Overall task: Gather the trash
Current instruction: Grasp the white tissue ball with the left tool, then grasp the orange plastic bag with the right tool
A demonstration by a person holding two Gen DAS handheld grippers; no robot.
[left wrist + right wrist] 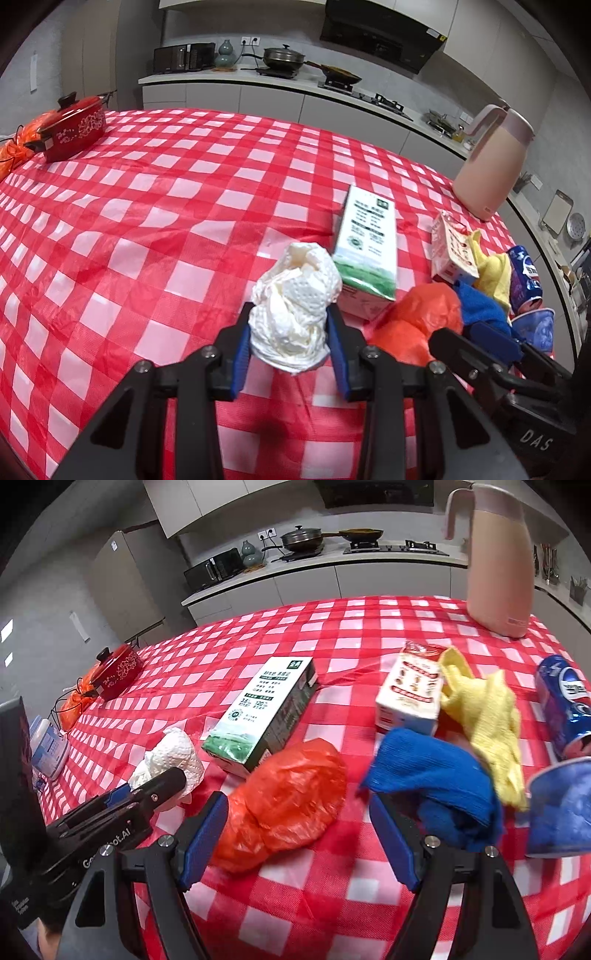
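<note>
Setting: a table (155,206) under a red-and-white checked cloth, kitchen units behind.
Left claw (290,332): closed on a crumpled white paper towel (295,306), blue pads pressing both its sides; the wad looks raised a little off the cloth.
Right claw (299,830): jaws wide, holding nothing, pointing down at the cloth.
Nearest trash: a crumpled orange plastic bag (284,805) lies on the table just ahead of the right claw, partly between its open jaws and nearer the left-hand jaw in that view; no pad clearly touches it.
Bag's long axis: runs slantwise, from near left to far right in the right wrist view.
Nearer hand: the right, since the left is already occupied.
Other trash: a green-and-white milk carton (266,709) on its side beyond the bag; a small red-and-white carton (410,690); a blue can (565,705) and a blue paper cup (561,808) at the right edge.
Cloths: a blue cloth (436,786) just beside the right-hand jaw, a yellow cloth (484,709) behind it.
Likely next move: bring the right claw further over the bag and squeeze.
</note>
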